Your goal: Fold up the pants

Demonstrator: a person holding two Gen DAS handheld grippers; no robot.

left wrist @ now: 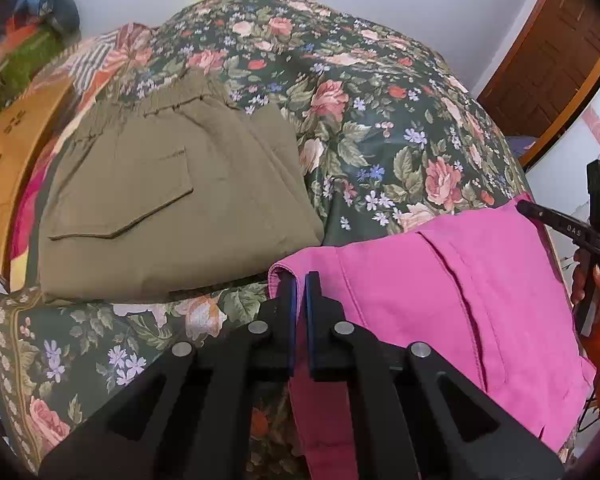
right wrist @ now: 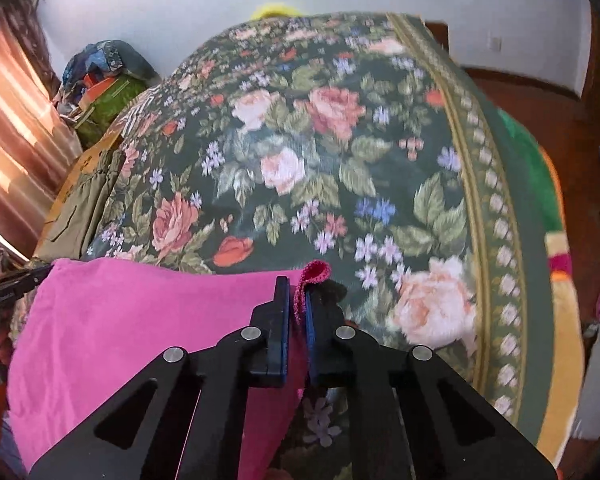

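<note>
Pink pants (left wrist: 460, 292) lie across the near edge of a floral bedspread (left wrist: 380, 120). My left gripper (left wrist: 300, 280) is shut on the left corner of the pink pants. My right gripper (right wrist: 298, 288) is shut on the right corner of the pink pants (right wrist: 140, 320), with a fabric edge sticking up between its fingers. The right gripper also shows at the far right of the left wrist view (left wrist: 524, 204). The left gripper's tip shows at the left edge of the right wrist view (right wrist: 44, 270).
Folded olive-green pants (left wrist: 172, 200) lie on the bedspread to the left, also visible in the right wrist view (right wrist: 80, 204). A wooden headboard (left wrist: 8, 152) and a pile of clothes (left wrist: 40, 20) stand at the left. A wooden door (left wrist: 552, 60) is at the right.
</note>
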